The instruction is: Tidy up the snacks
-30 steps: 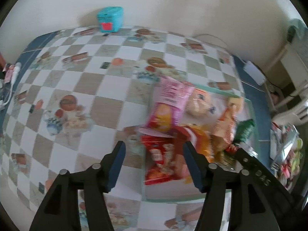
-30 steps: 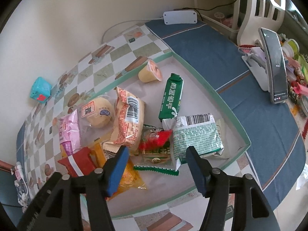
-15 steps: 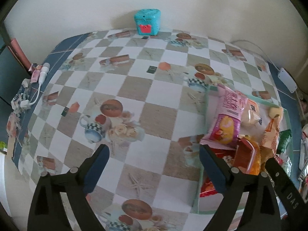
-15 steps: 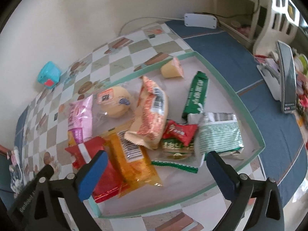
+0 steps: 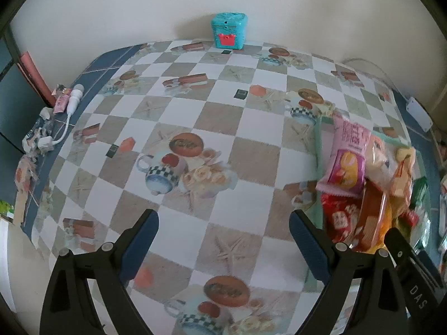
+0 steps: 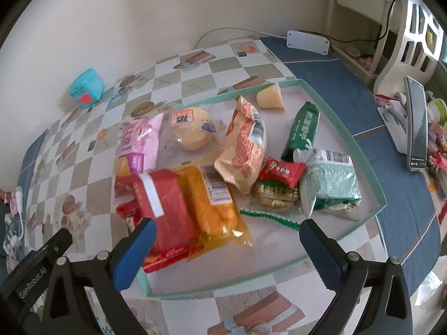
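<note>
Snacks [image 6: 223, 164] lie heaped in tray [image 6: 363, 150], likely gathered for sorting; R gripper [image 6: 227, 231] gapes empty over tray's near edge, L gripper [image 5: 223, 229] wide, empty, left of tray over cloth [image 5: 223, 128]

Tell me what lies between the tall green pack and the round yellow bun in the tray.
In the right wrist view, the orange-and-cream snack bag lies between the green pack and the bun.

A plain cream wall [image 5: 111, 8] backs the table's checkered cloth [image 5: 173, 117], with perhaps a white chair [image 6: 408, 28] alongside.
</note>
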The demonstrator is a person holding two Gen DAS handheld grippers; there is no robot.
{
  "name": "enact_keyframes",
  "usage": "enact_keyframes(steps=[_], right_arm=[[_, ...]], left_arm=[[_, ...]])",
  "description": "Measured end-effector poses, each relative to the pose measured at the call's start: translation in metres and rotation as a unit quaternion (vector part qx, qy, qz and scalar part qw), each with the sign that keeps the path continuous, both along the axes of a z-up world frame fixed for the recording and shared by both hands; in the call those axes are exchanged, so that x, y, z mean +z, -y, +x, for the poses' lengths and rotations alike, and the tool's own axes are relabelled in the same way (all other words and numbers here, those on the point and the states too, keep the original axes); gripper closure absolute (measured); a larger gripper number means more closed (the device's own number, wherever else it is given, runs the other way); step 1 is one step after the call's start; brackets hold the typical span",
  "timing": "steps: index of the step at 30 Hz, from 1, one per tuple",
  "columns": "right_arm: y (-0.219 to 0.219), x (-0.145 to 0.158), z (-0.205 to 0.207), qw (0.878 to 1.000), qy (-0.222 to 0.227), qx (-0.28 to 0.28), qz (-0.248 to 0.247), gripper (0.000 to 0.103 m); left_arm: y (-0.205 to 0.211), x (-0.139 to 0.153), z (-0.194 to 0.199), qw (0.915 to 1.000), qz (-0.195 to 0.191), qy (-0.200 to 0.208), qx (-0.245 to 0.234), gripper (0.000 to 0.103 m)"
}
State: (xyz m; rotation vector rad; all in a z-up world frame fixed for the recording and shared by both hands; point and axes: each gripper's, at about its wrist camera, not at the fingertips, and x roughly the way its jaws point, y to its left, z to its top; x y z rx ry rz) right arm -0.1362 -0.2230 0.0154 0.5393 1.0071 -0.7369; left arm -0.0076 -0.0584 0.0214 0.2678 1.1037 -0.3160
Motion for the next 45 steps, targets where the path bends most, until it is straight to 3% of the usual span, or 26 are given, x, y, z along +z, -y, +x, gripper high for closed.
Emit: enact_keyframes(steps=[15, 19, 29, 45], right_arm=[[-0.029, -0.006, -0.03, 1.0, -0.014, 0.013, -0.007, 0.0], [-0.031, 0.0, -0.038, 1.0, 0.0, 0.003, -0.012, 0.0], [-0.038, 0.009, -0.041, 1.0, 0.006, 0.009, -0.023, 0.0], [-0.04, 0.003, -0.034, 0.999, -0.01, 0.023, -0.022, 0.0]], left_arm=[[-0.033, -0.005, -0.038, 0.9996, 0.022, 0.011, -0.014, 0.008], [-0.04, -0.007, -0.045, 0.9995, 0.026, 0.012, -0.014, 0.008], [-0.048, 0.003, -0.049, 0.9995, 0.016, 0.027, -0.006, 0.008], [-0.046, -0.002, -0.046, 0.9995, 0.027, 0.013, -0.011, 0.008]])
